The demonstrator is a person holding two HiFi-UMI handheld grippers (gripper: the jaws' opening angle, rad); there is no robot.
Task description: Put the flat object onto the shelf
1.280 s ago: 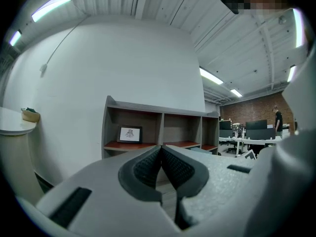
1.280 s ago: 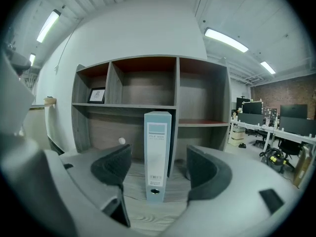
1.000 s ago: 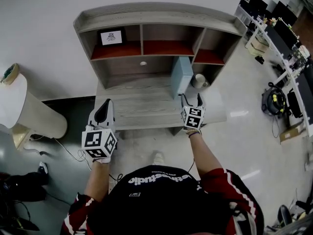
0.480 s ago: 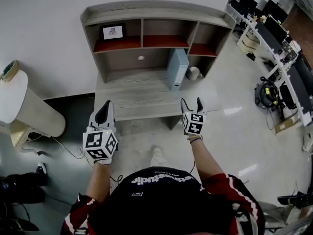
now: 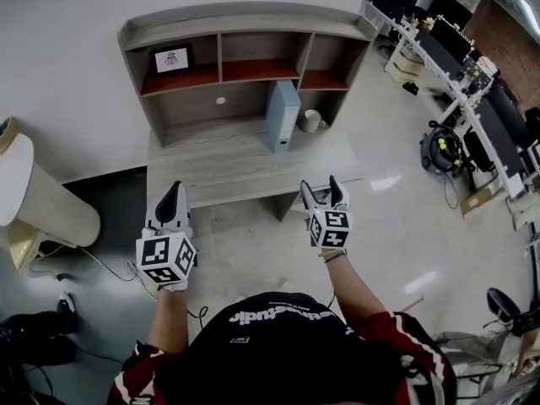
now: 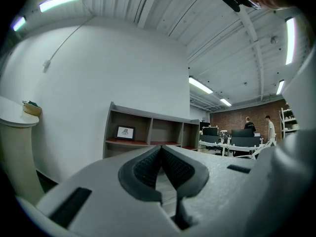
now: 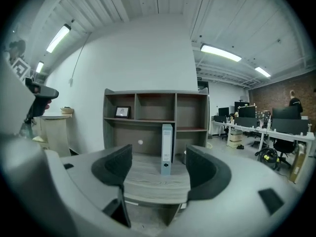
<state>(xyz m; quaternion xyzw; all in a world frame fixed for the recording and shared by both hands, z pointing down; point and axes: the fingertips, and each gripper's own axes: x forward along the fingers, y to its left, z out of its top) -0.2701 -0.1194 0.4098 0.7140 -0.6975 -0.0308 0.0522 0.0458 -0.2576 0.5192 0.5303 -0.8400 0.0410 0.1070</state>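
Now the flat object, a pale blue binder (image 5: 282,115), is standing upright on the wide lower board of the shelf unit (image 5: 245,17), just left of a white mug (image 5: 312,121) and below the middle cubby. Nothing is propping it, as far as I can tell.

Right gripper (image 5: 321,189) is hanging over the floor short of the board's front edge, jaws spread wide with nothing between them; its own view is looking straight at the binder through the gap. Left gripper (image 5: 171,194) is hovering level with it, jaws pressed together on nothing.

Risks, as I am judging them:
- The binder is balancing on its narrow end; a knock to the unit could be tipping it flat or into the mug.
- A cable (image 5: 118,268) is trailing on the floor by the person's left side, so a backward step could be snagging it.

Against a second ago:
- The right gripper is pulling away; it was up over the board, just short of the binder.
- The person is stepping back, so the unit is sitting farther off.
- The binder is keeping its spot and the left jaws are staying closed.
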